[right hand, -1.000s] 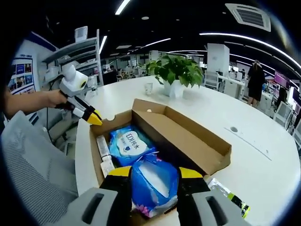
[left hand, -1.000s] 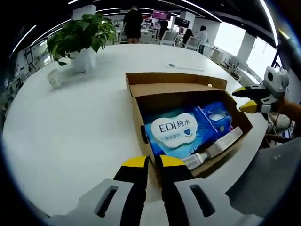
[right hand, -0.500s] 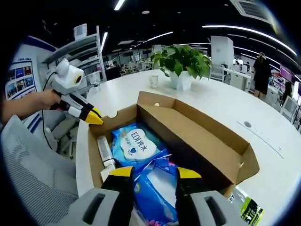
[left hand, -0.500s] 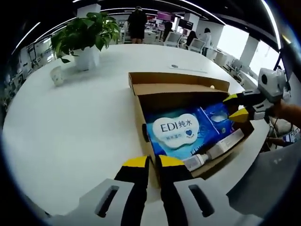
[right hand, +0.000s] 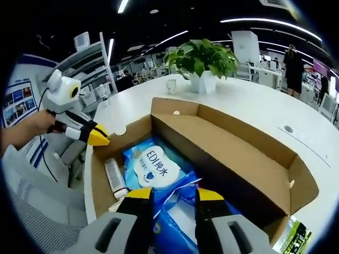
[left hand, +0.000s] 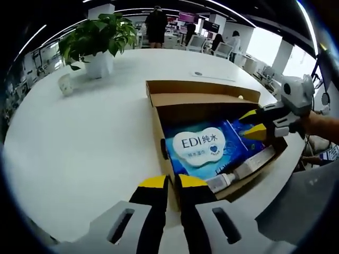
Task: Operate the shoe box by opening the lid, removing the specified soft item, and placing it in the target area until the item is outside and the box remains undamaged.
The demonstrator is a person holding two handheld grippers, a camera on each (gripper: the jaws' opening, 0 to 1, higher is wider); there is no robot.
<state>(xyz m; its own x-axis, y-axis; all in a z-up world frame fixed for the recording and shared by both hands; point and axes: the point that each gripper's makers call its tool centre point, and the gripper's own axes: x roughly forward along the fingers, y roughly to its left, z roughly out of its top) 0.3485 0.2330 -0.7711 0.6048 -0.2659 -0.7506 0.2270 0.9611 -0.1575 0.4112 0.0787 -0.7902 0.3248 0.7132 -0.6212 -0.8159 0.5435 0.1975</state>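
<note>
Left gripper view, L to R. At 10 o'clock a potted plant (left hand: 94,39) and a small cup (left hand: 63,84) stand on the white table (left hand: 79,148), well apart from the shoe box (left hand: 212,137). At 6 o'clock the left gripper (left hand: 166,182) hangs just beside the box's near corner, jaws pressed together w/ nothing between them. Box sits centre-right, lid (left hand: 204,94) already folded back flat at 12 o'clock, so the opening step is done. Inside: a blue wipes pack (left hand: 204,148) marked EDI, a tube (left hand: 241,169) along the near wall at 4 o'clock, and a blue soft pouch (left hand: 243,129) at the 3 o'clock end. The right gripper (left hand: 253,124) comes in at 3 o'clock, tips down in the box at that pouch.

Right gripper view, L to R. Left gripper (right hand: 98,136) at 9 o'clock, by the box's corner. Tube (right hand: 115,177) at 8 o'clock, wipes pack (right hand: 153,166) mid-box, lid (right hand: 233,153) standing up toward 3 o'clock, plant (right hand: 204,58) at 12. At 6 o'clock the right gripper (right hand: 174,194) has its jaws set either side of the blue pouch (right hand: 177,211); they look part-closed around it, but whether they've pinched it yet, can't tell.

Progress: lid open, box looks intact. Left to do: firm grasp, lift the soft item out, set it in the target area. Nothing is outside the box yet.
</note>
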